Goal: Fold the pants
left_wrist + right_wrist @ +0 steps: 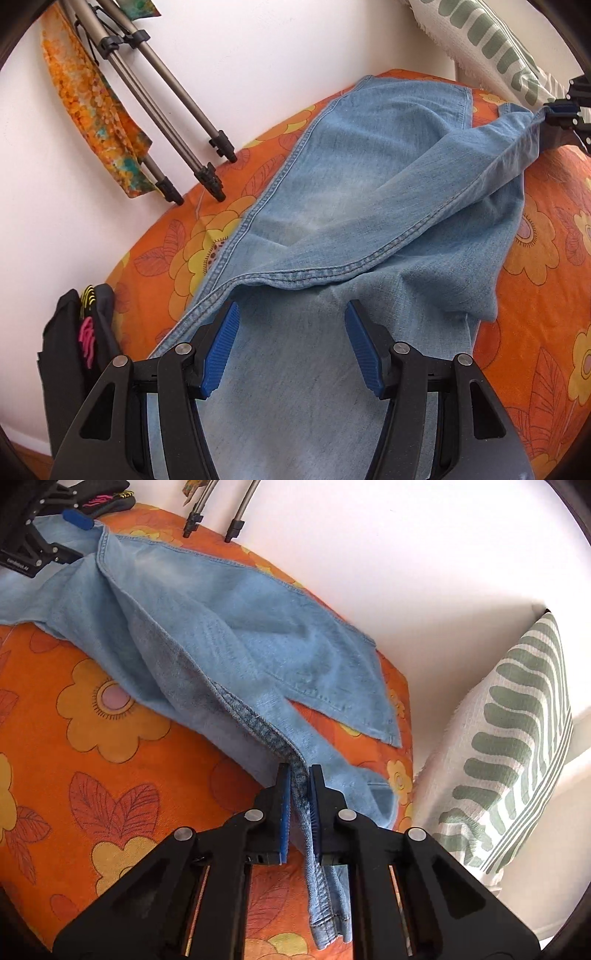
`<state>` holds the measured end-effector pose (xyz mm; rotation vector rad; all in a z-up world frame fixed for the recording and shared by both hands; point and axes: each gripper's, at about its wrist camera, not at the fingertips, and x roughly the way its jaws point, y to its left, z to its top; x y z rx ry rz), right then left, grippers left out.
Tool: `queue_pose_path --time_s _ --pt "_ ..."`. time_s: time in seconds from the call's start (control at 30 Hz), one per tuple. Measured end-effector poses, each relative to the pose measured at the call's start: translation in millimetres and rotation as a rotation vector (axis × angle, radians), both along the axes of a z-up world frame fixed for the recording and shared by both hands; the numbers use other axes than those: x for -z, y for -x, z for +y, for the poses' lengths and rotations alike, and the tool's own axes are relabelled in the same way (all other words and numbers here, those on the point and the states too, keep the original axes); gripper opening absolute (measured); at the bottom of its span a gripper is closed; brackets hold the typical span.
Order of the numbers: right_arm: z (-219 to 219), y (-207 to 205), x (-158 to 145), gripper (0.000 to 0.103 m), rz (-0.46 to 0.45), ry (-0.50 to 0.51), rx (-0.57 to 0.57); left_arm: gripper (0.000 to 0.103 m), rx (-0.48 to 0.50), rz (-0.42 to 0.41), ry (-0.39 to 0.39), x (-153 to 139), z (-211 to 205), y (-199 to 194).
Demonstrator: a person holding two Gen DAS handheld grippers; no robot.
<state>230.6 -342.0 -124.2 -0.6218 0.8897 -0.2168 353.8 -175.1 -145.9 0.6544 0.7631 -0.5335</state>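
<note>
While the light-blue denim pants lie spread across the bed, one leg is lifted and drawn toward the right side, its double-stitched seam running along the raised fold. Denim is faded, paler at mid-leg, with a soft, slightly fuzzy surface and a raw, frayed-looking hem edge visible in the right wrist view.

Left claw: jaws wide apart, ribbed blue pads on black linkage arms, poised over flat denim with nothing between them.

Right claw: jaws narrow, pinching a thick stitched seam of the pants; cloth hangs down past the pads and rises taut away from them toward the far end. In the left wrist view the right claw shows at the upper right edge, with the lifted leg stretched to it.

Surface: bed sheet, orange cotton with large yellow flowers and outlined red leaves, smooth, a few low wrinkles. Bed sits against a plain white wall.

Room: grey metal tripod legs with black clamps lean at the wall beside the bed; a strip of orange-and-teal patterned fabric hangs by them. A white pillow with green wavy stripes, ribbed weave, stands propped at the head end. A dark bag with pink and yellow markings sits at the near left edge of the bed.
</note>
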Motion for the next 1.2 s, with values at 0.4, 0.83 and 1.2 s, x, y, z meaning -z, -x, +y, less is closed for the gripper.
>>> queue_pose_path --time_s 0.4,0.83,1.2 --pt "-17 -139 -68 0.008 -0.148 0.213 0.074 0.060 -0.072 -0.007 0.013 24 15 -24" --pt "-54 -319 -6 0.055 0.064 0.036 0.107 0.059 -0.076 0.013 0.049 27 19 -31" --pt "-166 -221 -79 0.062 -0.149 -0.497 0.158 0.058 -0.080 0.003 0.065 27 20 -31"
